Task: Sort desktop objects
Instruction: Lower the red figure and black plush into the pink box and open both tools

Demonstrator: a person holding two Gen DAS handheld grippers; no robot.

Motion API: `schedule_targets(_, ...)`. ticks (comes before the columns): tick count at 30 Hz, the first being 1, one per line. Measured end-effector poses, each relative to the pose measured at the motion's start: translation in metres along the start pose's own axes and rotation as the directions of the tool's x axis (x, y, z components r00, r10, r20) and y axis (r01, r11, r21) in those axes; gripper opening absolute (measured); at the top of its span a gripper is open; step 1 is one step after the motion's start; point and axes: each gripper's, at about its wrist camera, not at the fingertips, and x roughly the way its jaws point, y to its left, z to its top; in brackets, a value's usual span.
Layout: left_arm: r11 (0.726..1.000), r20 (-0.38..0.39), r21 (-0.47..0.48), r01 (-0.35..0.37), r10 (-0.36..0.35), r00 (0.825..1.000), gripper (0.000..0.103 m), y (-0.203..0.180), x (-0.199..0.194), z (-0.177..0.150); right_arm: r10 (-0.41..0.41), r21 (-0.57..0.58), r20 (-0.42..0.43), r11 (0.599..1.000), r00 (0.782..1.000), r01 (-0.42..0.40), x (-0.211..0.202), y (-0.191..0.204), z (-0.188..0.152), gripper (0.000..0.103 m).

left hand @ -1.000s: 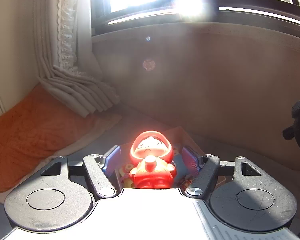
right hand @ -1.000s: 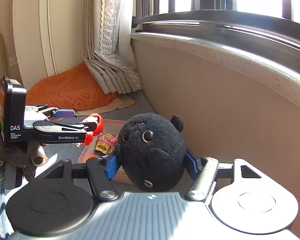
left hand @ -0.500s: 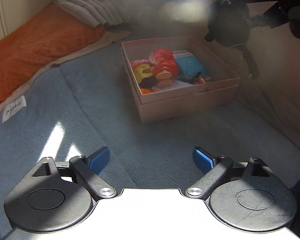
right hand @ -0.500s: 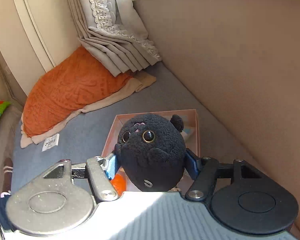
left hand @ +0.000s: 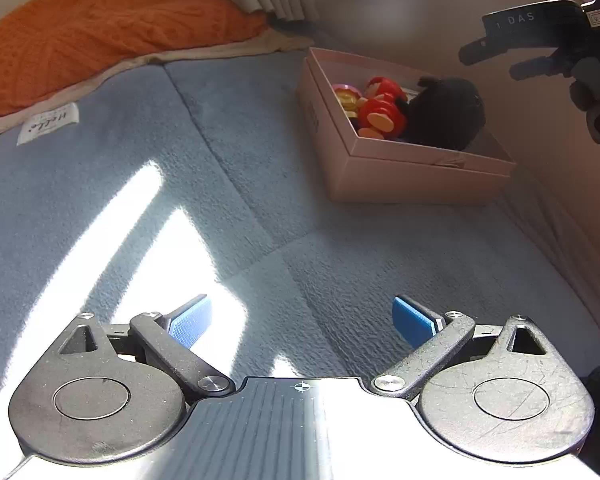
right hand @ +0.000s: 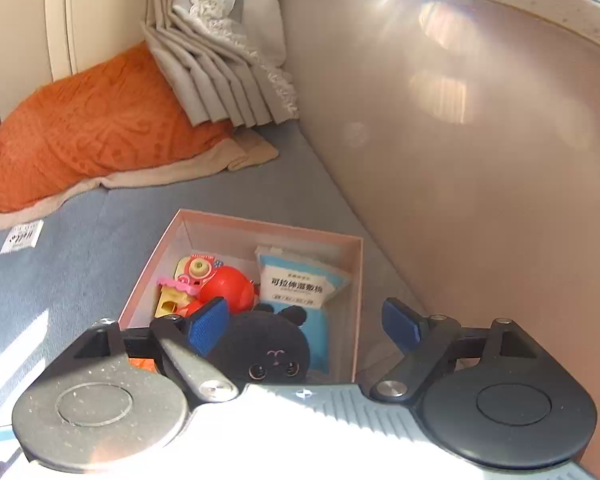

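Note:
A pink box [left hand: 400, 172] stands on the blue-grey blanket by the wall. Inside it lie a red doll [left hand: 380, 110], a black plush [left hand: 444, 114], a yellow-pink toy [right hand: 188, 280] and a blue packet [right hand: 296, 280]. My left gripper [left hand: 300, 312] hangs low over the blanket, well short of the box, its jaws opening with nothing between them. My right gripper [right hand: 304, 316] hovers over the box's near end, jaws opening. The black plush [right hand: 268, 344] rests in the box below them, loose from the pads. In the left wrist view the right gripper [left hand: 500, 60] shows above the box.
An orange cushion [right hand: 84, 128] and a folded grey curtain [right hand: 228, 80] lie at the far end. A beige wall [right hand: 460, 140] runs close along the box's right side. A white label [left hand: 48, 124] is on the blanket's edge. Sunlight patches fall on the blanket.
The left gripper let go of the red doll, which now lies in the box, and drew back low over the blanket. The right gripper sank over the box and released the black plush into it.

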Motion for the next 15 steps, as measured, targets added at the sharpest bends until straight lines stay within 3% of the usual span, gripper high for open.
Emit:
schedule_targets(3,1.0,0.03,-0.016,0.0,0.0,1.0,0.1,0.005,-0.006,0.001,-0.027,-0.068,-0.029,0.997,0.999,0.025,0.024,0.024,-0.01,0.083)
schedule_targets(4,1.0,0.035,-0.02,0.002,-0.001,0.999,0.1,0.006,-0.008,0.001,-0.034,-0.086,-0.051,0.996,0.998,0.029,0.035,0.034,-0.015,0.074)
schedule_targets(6,1.0,0.041,-0.027,0.006,-0.005,0.999,0.1,0.007,-0.009,0.002,-0.057,-0.086,-0.081,0.995,0.995,0.05,0.041,0.045,-0.022,0.073)
schedule_targets(8,0.999,0.037,-0.031,0.009,-0.008,0.999,0.1,0.009,-0.008,0.002,-0.018,-0.041,-0.055,0.999,0.998,0.016,0.033,0.047,-0.021,0.069)
schedule_targets(10,0.999,0.034,-0.036,0.012,-0.011,0.999,0.1,0.01,-0.007,0.002,0.048,0.048,-0.015,0.998,0.999,-0.048,0.02,0.037,-0.011,0.057)
schedule_targets(13,0.999,0.033,-0.035,0.02,-0.019,0.999,0.1,0.009,-0.007,0.002,0.201,0.204,0.019,0.958,0.979,-0.201,0.023,0.005,-0.004,0.051)
schedule_targets(15,0.999,0.031,-0.029,0.02,-0.019,0.999,0.1,0.008,-0.006,0.001,0.153,0.227,-0.007,0.963,0.988,-0.148,0.035,-0.007,0.001,0.051)
